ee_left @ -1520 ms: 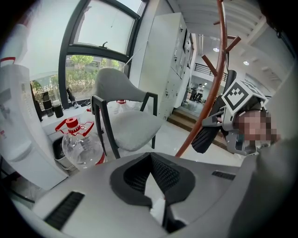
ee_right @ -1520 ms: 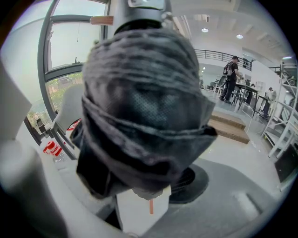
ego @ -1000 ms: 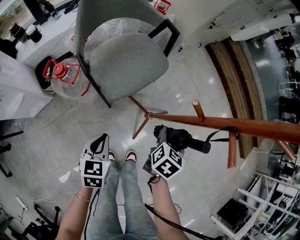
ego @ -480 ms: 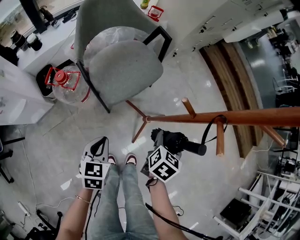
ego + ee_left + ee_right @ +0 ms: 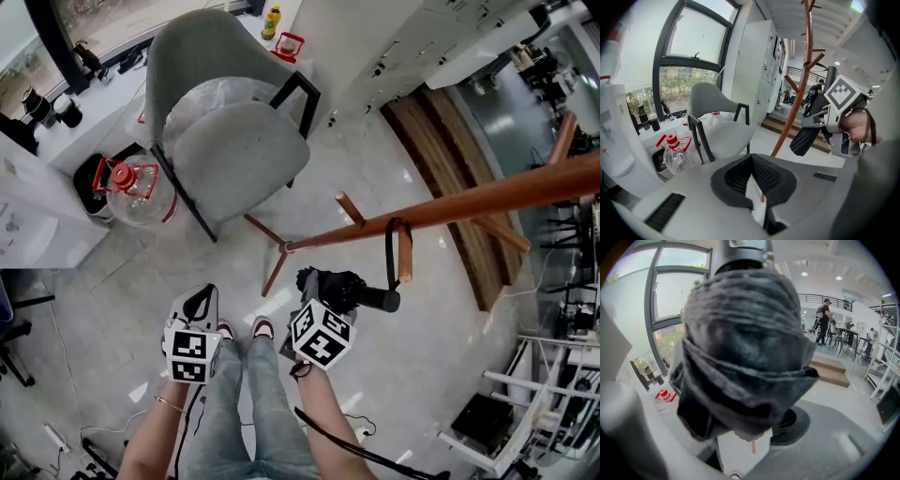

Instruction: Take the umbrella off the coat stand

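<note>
Umbrella (image 5: 352,289) — raised, strap (image 5: 387,255) still round peg (image 5: 404,261) | right tongs (image 5: 317,298) clamp it | left tongs (image 5: 751,158) closed

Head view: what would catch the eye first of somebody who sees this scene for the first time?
The long brown coat stand crosses the right half of the picture. Just under it, the right gripper is closed on a black folded umbrella, whose strap hangs round a peg of the stand. A grey chair stands at the upper left.

text: none legible | labels: unreadable | numbers: 0 | signs: none
</note>
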`<state>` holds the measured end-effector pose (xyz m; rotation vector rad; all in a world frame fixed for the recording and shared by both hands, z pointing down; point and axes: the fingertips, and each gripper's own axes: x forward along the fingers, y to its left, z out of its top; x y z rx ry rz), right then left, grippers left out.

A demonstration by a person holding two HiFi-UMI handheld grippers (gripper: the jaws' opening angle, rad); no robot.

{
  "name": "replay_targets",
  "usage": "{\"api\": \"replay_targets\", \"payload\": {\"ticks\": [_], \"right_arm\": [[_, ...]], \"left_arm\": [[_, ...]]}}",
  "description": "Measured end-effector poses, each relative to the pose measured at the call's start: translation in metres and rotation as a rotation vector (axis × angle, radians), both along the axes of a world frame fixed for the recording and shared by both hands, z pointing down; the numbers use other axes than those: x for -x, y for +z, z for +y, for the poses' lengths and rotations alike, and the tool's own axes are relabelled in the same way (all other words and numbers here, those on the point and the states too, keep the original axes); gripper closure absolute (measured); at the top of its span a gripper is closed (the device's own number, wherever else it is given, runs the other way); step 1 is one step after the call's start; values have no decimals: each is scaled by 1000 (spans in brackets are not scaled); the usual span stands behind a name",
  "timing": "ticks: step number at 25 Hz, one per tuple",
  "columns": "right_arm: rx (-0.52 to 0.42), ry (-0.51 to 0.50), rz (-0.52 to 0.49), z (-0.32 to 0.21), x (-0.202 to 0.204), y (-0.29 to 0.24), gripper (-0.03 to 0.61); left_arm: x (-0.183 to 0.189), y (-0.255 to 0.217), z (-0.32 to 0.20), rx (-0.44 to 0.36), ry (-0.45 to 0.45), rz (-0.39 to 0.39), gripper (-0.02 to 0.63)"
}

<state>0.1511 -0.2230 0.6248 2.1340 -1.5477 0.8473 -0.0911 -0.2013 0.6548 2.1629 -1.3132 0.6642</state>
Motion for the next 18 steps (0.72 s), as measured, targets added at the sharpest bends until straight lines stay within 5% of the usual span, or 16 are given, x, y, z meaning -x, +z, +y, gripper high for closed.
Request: {"api": "replay_targets", "payload": {"ticks": [18], "right_arm": [[15, -85, 26, 32, 18, -61, 314]], "left_arm": [[-10, -73, -2, -70, 35, 20, 609]]}}
